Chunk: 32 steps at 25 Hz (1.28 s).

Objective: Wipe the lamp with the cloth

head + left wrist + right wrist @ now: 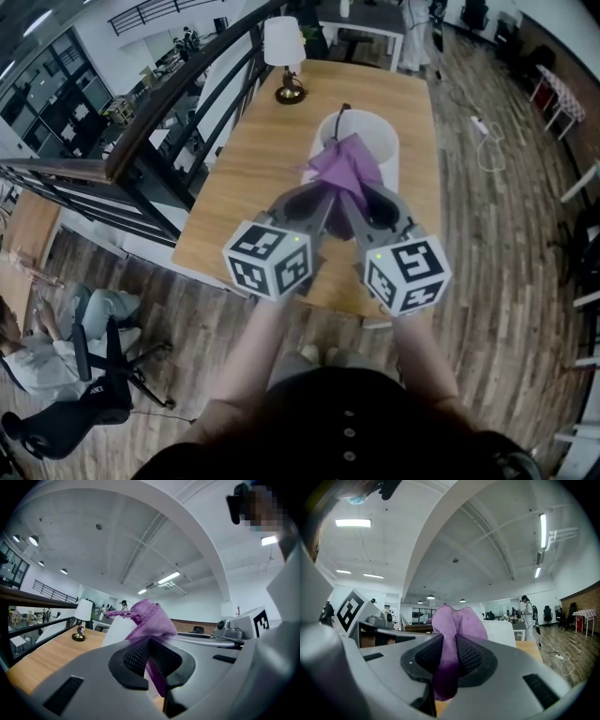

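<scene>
Cloth (345,167): soft, limp, likely light; bunched above the worktop (239,192), with the fingers of left gripper (150,662) and right gripper (449,657) clamped on adjacent folds. Lamp (283,45) stands at the far end, probably tippable.

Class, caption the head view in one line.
Left gripper and right gripper pinch the cloth by a white bin; lamp stands at the table's far end.

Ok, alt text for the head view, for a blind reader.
The left gripper and right gripper together pinch a bunched purple cloth over a white cylindrical object on a light wooden table; a small white-shaded lamp stands at its far end.
</scene>
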Available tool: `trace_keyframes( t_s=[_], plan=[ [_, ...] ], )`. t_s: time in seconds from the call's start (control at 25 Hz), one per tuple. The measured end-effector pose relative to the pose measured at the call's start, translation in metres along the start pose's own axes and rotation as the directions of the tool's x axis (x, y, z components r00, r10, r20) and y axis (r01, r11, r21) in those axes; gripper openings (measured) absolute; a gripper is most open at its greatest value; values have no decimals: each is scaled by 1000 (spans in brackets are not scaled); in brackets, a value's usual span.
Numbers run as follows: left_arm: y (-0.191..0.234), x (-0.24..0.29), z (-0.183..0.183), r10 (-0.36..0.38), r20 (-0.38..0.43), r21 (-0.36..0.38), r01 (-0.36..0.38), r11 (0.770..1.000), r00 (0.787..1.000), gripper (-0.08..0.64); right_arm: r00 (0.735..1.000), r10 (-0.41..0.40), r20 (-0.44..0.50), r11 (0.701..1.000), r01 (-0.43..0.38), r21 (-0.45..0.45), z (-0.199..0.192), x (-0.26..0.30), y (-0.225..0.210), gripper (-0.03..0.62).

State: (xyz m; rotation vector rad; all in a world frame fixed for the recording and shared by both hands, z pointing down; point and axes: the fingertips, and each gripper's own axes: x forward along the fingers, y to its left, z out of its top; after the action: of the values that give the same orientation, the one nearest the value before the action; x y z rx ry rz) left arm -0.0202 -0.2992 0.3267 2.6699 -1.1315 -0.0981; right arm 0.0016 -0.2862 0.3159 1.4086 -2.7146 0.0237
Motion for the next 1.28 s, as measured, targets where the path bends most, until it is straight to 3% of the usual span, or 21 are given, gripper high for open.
trace_keyframes(
  t_s=[1.28],
  plan=[
    [4, -11, -76, 20, -149, -109, -36, 993, 989, 12, 988, 29, -155, 995, -12, 104, -75, -7, 9, 77]
  ],
)
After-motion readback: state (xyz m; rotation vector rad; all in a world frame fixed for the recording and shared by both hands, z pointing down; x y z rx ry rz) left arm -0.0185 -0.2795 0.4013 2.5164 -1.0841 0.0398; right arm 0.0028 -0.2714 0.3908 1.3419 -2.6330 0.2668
